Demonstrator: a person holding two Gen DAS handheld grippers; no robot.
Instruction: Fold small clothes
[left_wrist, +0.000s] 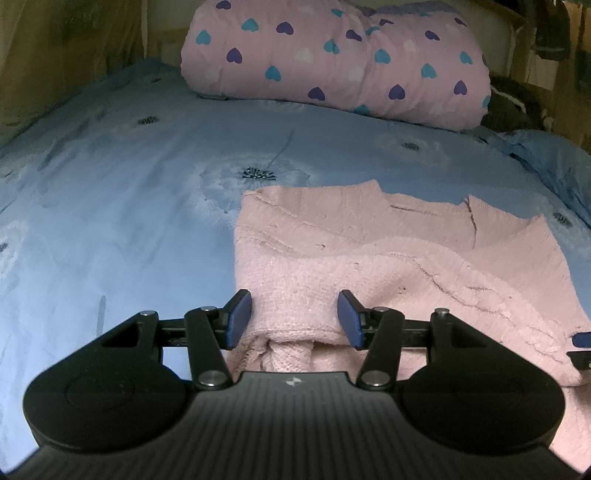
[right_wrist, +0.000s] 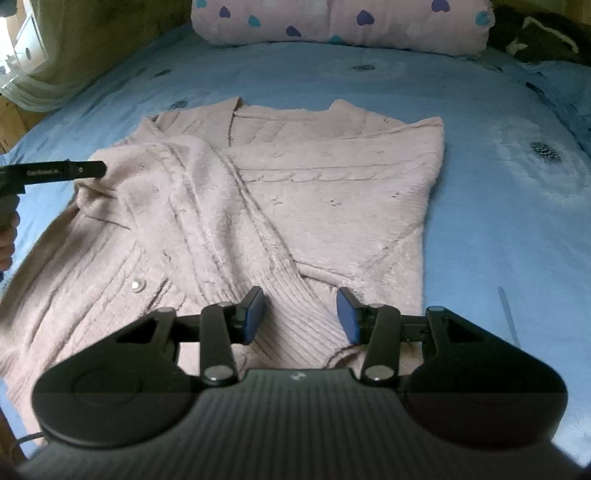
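Pink cardigan (right_wrist: 295, 192) lay flat on the bed (right_wrist: 498, 166), collar toward the head edge near the rolled heart-print quilt (left_wrist: 332, 62). One sleeve (right_wrist: 207, 206) was folded across the front. Your left tongs (left_wrist: 294, 317) stood apart, with a bunched fold of knit between the pads; squeeze not certain. Your right tongs (right_wrist: 301, 314) stood apart over the ribbed cuff (right_wrist: 295, 325), pads not visibly pressing. My read: sleeve fold in progress. Do it well by laying the cuff flat inside the body outline and smoothing wrinkles before you let go. No containers in view.
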